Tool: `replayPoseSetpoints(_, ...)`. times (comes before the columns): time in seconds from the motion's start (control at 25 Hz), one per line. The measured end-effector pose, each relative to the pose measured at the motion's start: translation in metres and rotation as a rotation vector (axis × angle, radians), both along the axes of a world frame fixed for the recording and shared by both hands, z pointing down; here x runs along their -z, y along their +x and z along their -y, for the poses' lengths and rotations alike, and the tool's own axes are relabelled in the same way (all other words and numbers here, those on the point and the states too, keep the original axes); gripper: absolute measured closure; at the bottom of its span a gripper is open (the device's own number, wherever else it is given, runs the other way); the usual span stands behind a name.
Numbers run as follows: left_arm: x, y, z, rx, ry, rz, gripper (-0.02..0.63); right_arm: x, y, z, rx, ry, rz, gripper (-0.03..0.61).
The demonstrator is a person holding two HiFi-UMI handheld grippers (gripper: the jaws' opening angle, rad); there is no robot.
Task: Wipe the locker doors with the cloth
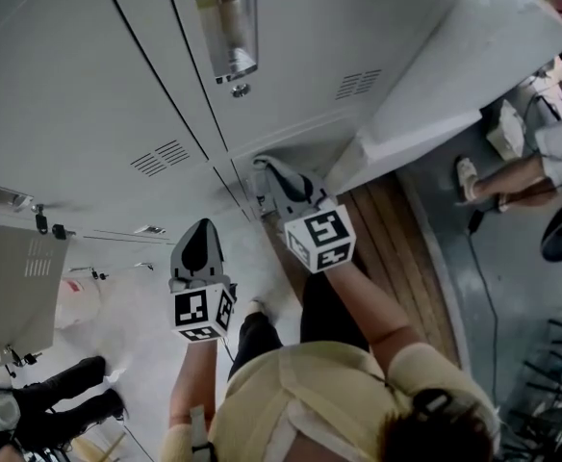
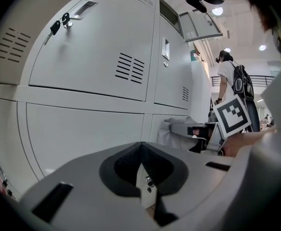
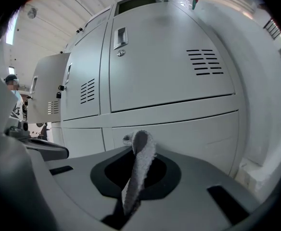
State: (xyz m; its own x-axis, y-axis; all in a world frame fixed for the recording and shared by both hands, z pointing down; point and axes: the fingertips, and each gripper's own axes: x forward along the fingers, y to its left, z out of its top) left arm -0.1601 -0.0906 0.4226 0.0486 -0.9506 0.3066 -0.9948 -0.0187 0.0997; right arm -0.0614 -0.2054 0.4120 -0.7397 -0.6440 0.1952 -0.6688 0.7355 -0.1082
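- Right gripper view: the right gripper [image 3: 138,174] has its two jaws squeezed tight on a grey cloth [image 3: 141,150]. A strip of the cloth sticks up past the tips. I think this is so the soft part meets the metal first, not the hard plastic.
- In the same view the gripper points at the lower locker door [image 3: 179,134]. This door sits right under the upper door [image 3: 169,66], which has a handle [image 3: 121,36] and air slots [image 3: 204,61].
- The left gripper view shows the left gripper [image 2: 143,177] with its jaws pressed together and nothing between them. There is only one cloth, so this gripper has no job now. It looks like it is kept to the side, out of the way.
- From that side, the cloth [image 2: 172,129] looks like it is up against the low door. I cannot tell for sure if it touches.
- In the head view both grippers are held low. The right one [image 1: 267,171] reaches closer to the lockers, and the left one [image 1: 199,234] hangs back.
- A bunch of keys [image 2: 58,25] hangs from a lock on another door. The cloth could snag on them when that door gets wiped.
- I think the wiping is at the low door now. No view shows which doors are clean.
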Motion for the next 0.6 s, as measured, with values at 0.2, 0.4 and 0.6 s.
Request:
replayPoseSetpoints(0.2,-0.004,0.01,0.016,-0.011,0.004,-0.008,0.626,-0.002,0.022,0.014,-0.036,-0.002,-0.011,0.563)
replayPoseSetpoints(0.4,-0.007,0.023,0.03,-0.036,0.005,-0.009,0.626,-0.01,0.048,0.03,-0.074,0.013,-0.037,0.563)
replayPoseSetpoints(0.6,-0.01,0.039,0.041,-0.055,0.004,-0.008,0.626,-0.014,0.074,0.047,-0.117,0.019,-0.045,0.563)
